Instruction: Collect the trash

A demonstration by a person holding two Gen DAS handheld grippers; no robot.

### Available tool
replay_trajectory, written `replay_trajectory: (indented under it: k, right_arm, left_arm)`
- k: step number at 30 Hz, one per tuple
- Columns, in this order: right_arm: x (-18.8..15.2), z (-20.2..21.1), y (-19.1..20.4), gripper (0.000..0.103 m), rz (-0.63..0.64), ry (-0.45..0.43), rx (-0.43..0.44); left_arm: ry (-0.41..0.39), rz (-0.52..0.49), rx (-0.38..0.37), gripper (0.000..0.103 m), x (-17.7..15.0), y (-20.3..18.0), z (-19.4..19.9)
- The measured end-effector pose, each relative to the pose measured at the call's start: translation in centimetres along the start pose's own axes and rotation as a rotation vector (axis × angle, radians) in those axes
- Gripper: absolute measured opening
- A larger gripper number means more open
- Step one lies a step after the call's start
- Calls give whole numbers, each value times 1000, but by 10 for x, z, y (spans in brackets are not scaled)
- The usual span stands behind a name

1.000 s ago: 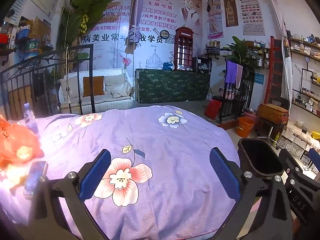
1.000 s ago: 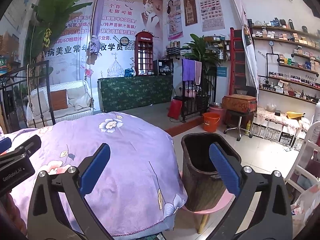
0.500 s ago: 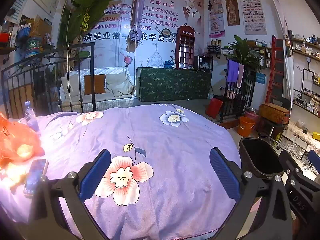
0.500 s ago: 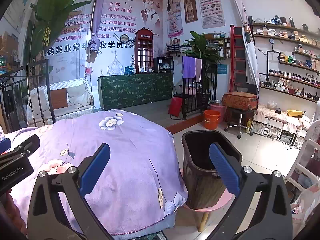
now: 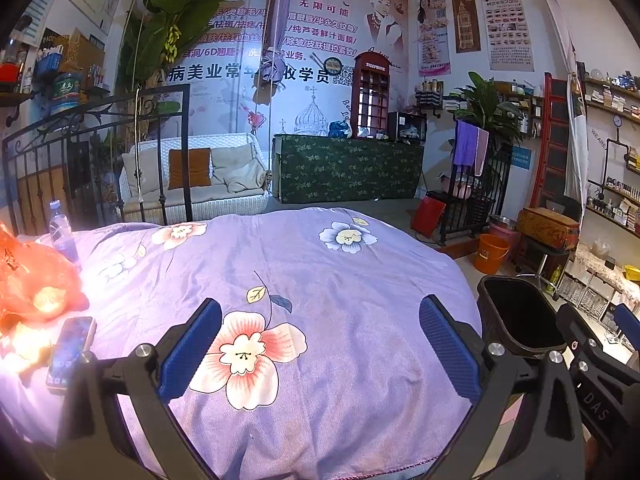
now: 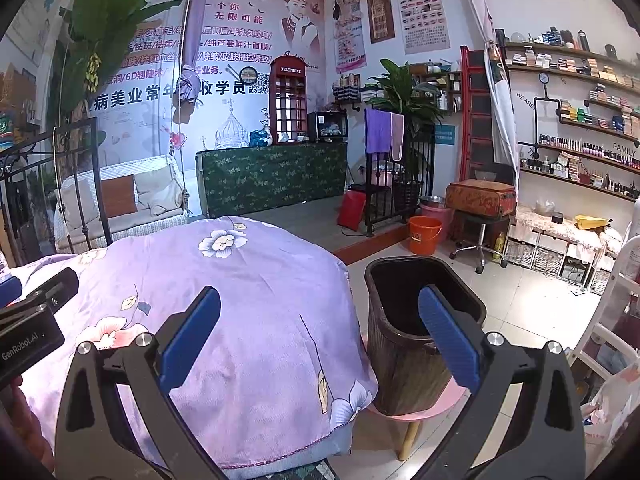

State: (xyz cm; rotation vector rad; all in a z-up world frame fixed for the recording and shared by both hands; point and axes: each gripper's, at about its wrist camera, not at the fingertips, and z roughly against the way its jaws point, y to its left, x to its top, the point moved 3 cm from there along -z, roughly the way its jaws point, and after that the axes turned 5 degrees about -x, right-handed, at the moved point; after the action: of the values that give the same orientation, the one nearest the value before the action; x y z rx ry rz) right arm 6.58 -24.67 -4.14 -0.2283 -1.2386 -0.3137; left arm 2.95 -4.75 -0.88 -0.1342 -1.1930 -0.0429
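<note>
Bin [image 6: 416, 320]: dark, open-topped, upright on a pink stool [image 6: 416, 410], just beside the bed edge at 3 o'clock; raised thus, rim sits near quilt level, judged handy for dropping things in. Inside reads dark; contents cannot be told.
Bag [image 5: 32, 280]: orange plastic, crumpled, on the quilt at 9 o'clock in the left view; the likeliest trash in sight, as a guess. Washed out by glare below it.
Bottle [image 5: 62, 232]: clear with blue label, upright behind the bag at 10 o'clock; full or spent cannot be told.
Phone [image 5: 70, 350]: flat, screen up, just beside the bag at 8 o'clock; judged no trash, best left lying.
Quilt [image 5: 340, 300]: lilac with flowers, spread smooth; middle bare of litter.
Left gripper [image 5: 320, 344]: spread wide, nothing between the pads, held over the quilt's near half, pointing at 12 o'clock.
Right gripper [image 6: 320, 338]: likewise released, nothing held, straddling bed edge and bin, right pad in line with the bin mouth.
Stage: fits either a search for litter or a drop just made into the bin; pictures do not settle which.
Surround: swing seat [image 5: 192, 176] at 11 o'clock, green counter [image 5: 348, 168] at 12, orange bucket [image 6: 425, 234] at 1, shelves [image 6: 580, 120] at 2.
</note>
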Motion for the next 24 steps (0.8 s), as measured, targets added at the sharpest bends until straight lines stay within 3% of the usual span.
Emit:
replay_trajectory:
  k: [24]
  right_arm:
    - [-10,-6,8,98,-4,14,4]
  left_arm:
    - [3,-9,0,98,-3,-3,2]
